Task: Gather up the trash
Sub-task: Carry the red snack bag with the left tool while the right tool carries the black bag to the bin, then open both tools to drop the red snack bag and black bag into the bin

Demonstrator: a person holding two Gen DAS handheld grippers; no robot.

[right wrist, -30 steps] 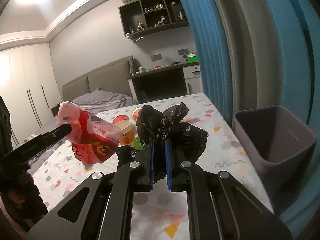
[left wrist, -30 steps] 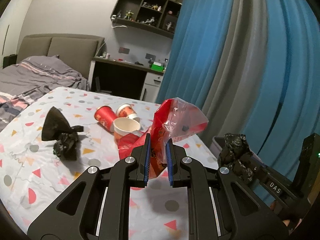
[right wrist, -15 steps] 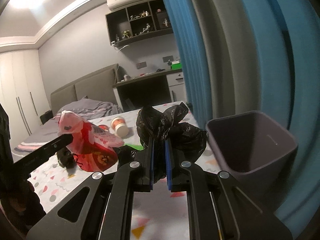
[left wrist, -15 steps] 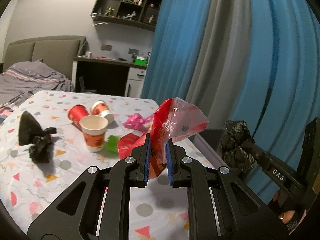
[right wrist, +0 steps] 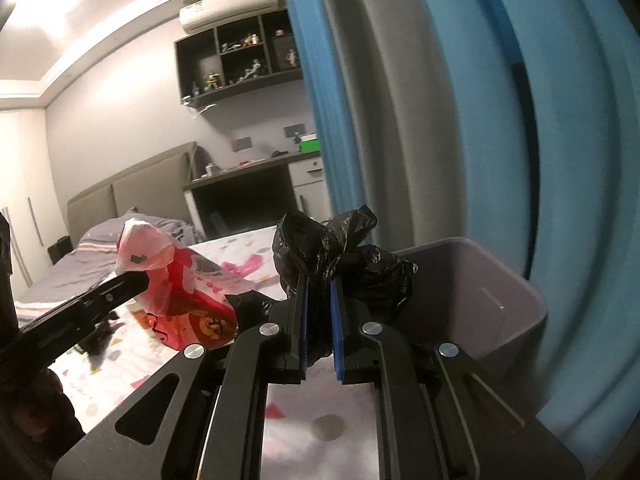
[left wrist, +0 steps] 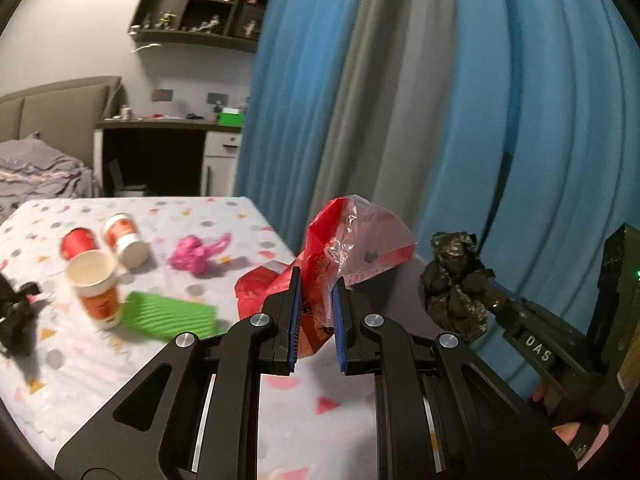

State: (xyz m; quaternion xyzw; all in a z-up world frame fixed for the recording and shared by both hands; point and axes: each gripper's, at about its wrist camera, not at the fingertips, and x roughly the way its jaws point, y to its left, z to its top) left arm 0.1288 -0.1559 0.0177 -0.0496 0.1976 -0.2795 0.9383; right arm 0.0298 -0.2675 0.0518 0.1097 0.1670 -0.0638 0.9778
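Both loads swung toward the bin

The left gripper [left wrist: 316, 312] stayed clamped on the red bag [left wrist: 352, 240], the right gripper [right wrist: 319, 316] on the black bag [right wrist: 344, 248]; the bin [right wrist: 500, 292] had slid closer, now at 2 o'clock (cups [left wrist: 96, 276] left behind), so dropping looked near.

1. The left tongs [left wrist: 316, 316] are matte black plastic, built as two long angled fingers on linked arms.
2. Blue ribbed pads line the inner faces of the fingers [left wrist: 295, 320].
3. Round silver screw heads mark each linkage pivot, two a side.
4. Triangular cut-outs lighten the outer arms at 7 o'clock.
5. The right tongs [right wrist: 319, 320] match: black frame, blue pads, silver screws.
6. Seen from the left wrist view, the right tongs carry white "DAS" lettering and a small green light at 3 o'clock.
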